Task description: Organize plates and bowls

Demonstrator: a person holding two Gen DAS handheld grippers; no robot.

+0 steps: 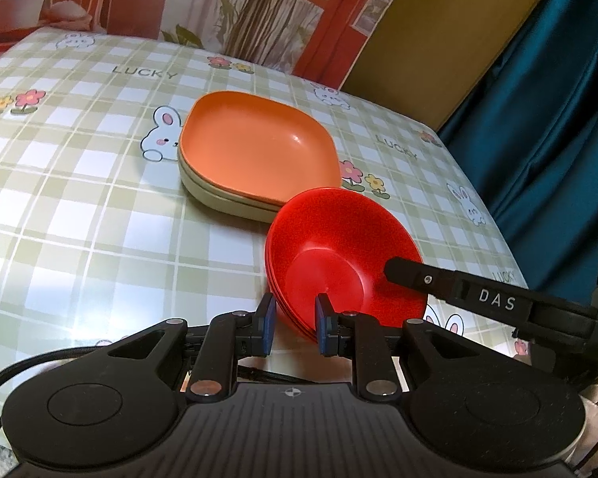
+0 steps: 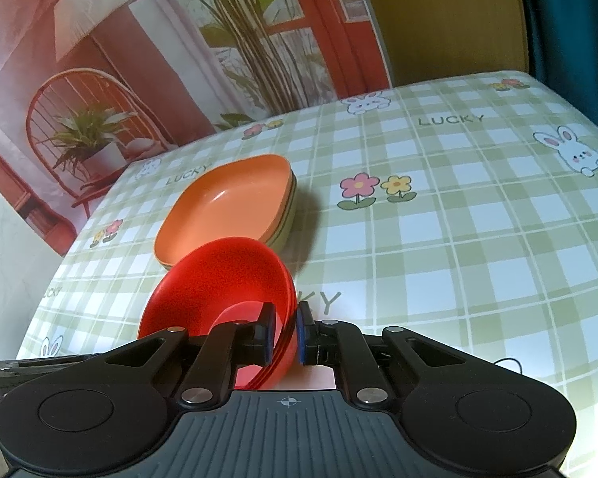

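Observation:
A stack of red bowls (image 1: 339,255) is tilted above the table, just in front of a stack of square plates, orange on top and cream below (image 1: 255,155). My left gripper (image 1: 295,326) straddles the near rim of the red stack with its jaws narrowly apart. My right gripper (image 2: 286,332) is shut on the right rim of the red bowls (image 2: 227,279); one of its fingers (image 1: 438,279) reaches into the bowl in the left wrist view. The plate stack (image 2: 227,207) lies just beyond the bowls in the right wrist view.
The table carries a green checked cloth with rabbits and flowers (image 1: 79,199). A printed backdrop (image 2: 99,59) stands behind it and a dark teal curtain (image 1: 558,99) hangs at the right. The table's right edge (image 1: 494,215) is near the bowls.

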